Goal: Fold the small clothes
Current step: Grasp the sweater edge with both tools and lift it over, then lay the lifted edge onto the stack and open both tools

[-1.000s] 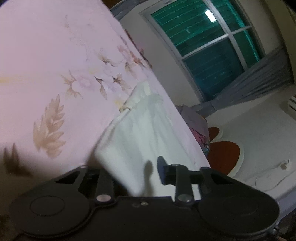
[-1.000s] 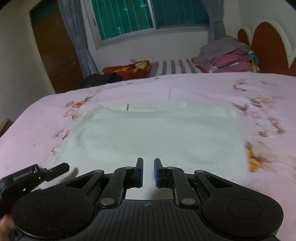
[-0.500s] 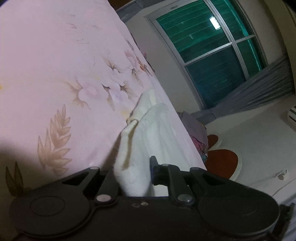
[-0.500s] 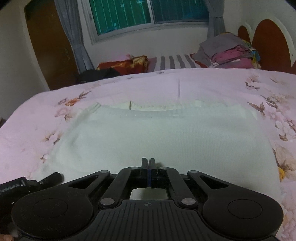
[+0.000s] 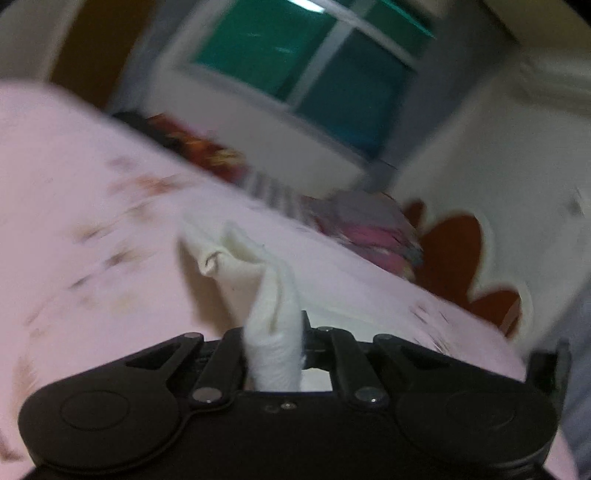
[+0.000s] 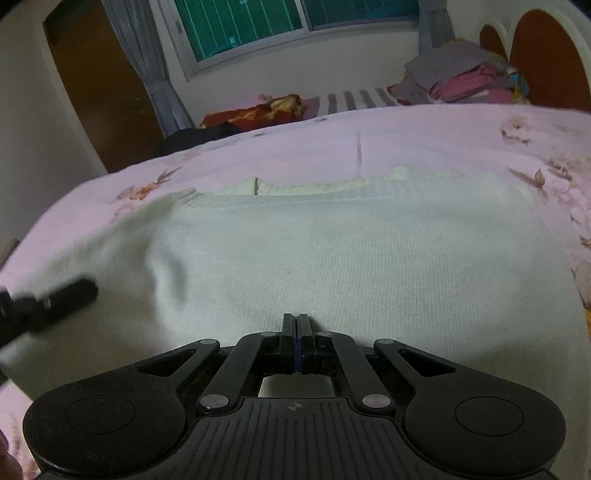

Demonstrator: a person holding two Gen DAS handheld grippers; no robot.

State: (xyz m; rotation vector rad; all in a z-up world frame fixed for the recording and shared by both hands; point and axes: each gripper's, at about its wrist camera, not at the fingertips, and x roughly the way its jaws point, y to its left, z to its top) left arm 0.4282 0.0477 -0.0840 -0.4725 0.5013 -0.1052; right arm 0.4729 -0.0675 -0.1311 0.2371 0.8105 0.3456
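A white knitted garment point(image 6: 351, 258) lies spread flat on the pink flowered bed sheet point(image 6: 424, 133). My right gripper point(image 6: 297, 325) is shut at the garment's near hem; whether cloth sits between the tips is hidden. My left gripper point(image 5: 275, 332) is shut on a bunched edge of the same white garment point(image 5: 273, 295), which rises in a twisted fold from between its fingers. In the right wrist view the left gripper point(image 6: 55, 299) shows blurred at the garment's left side, lifting that edge.
A stack of folded clothes point(image 6: 465, 79) sits at the far right by the red and white headboard point(image 6: 546, 55). A red and orange cloth point(image 6: 258, 110) and a striped cloth point(image 6: 354, 98) lie at the bed's far edge under the window point(image 6: 295, 22).
My left gripper closed on the garment's left edge and lifted it, swinging its view toward the window. My right gripper shut at the near hem.
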